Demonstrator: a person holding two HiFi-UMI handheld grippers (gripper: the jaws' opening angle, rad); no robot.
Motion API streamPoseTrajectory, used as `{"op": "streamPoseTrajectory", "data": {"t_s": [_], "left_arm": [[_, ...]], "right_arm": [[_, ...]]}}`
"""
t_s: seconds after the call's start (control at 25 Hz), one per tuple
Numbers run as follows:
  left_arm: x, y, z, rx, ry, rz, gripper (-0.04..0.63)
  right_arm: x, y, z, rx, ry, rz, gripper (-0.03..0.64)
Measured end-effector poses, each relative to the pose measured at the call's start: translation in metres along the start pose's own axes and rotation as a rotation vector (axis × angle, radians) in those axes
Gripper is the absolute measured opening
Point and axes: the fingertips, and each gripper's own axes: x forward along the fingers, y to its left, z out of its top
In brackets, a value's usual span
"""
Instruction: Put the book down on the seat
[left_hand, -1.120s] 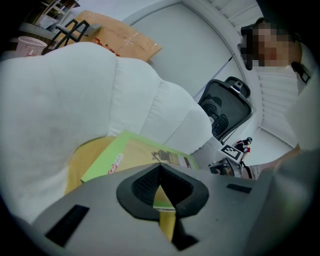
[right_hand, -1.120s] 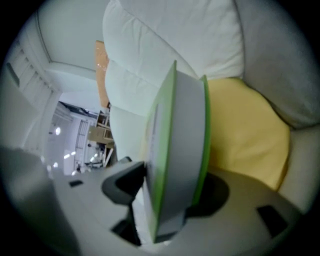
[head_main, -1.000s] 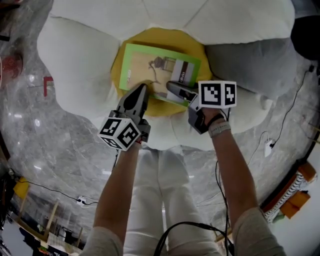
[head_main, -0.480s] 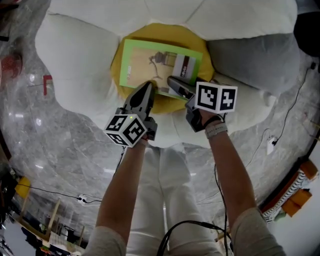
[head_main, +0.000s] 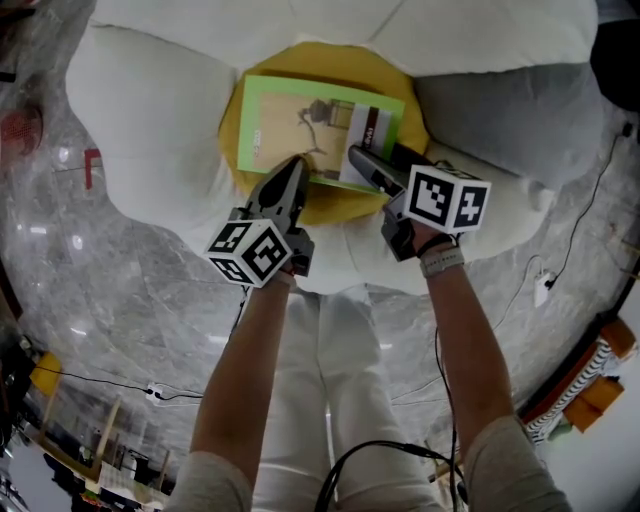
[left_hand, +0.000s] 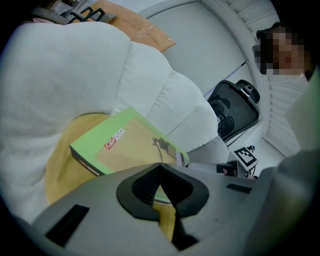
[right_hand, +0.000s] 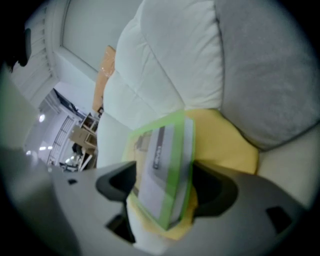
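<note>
The book (head_main: 300, 135) lies on the seat (head_main: 340, 65). Its near corner sits between the right gripper's (head_main: 385, 165) wide-apart jaws, and its long side runs off to the left. The left gripper (head_main: 296, 170), pinched together, is just beside it.

Tool: right gripper (right_hand: 165, 186), jaws stood wide apart.
Between jaws: book (right_hand: 161, 159), green-edged, near corner only; it lay on the yellow seat (right_hand: 227, 142).
Backing: white cushions (right_hand: 165, 65); grey cushion (right_hand: 272, 75).

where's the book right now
In the head view the book lies on the yellow seat cushion, upper centre, ringed by white cushions; its near right corner sits between the open jaws of the right gripper.
</note>
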Motion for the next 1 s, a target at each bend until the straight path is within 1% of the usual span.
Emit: {"op": "streamPoseTrajectory", "data": {"t_s": [0.28,0.48,0.6,0.76,0.84,1.0], "left_arm": [[0.000,0.001,0.001,-0.030,-0.022,0.019,0.023],[0.000,0.000,0.002,-0.019,-0.019,0.020,0.023],[-0.002,-0.002,0.005,-0.010,-0.032,0.027,0.023],[-0.006,-0.003,0.008,-0.021,-0.055,0.044,0.023],[-0.007,-0.006,0.009,-0.016,-0.056,0.043,0.023],[-0.010,-0.014,0.015,0.009,-0.055,0.032,0.023]], "right_arm": [[-0.009,-0.009,0.007,-0.018,-0.015,-0.021,0.337],[-0.013,-0.010,0.006,-0.011,-0.023,-0.016,0.337],[-0.018,-0.011,0.004,-0.020,-0.027,-0.024,0.336],[-0.026,-0.010,0.003,-0.026,-0.032,-0.040,0.336],[-0.030,-0.010,0.003,-0.028,-0.036,-0.047,0.336],[-0.035,-0.001,0.001,-0.066,-0.030,-0.049,0.336]]}}
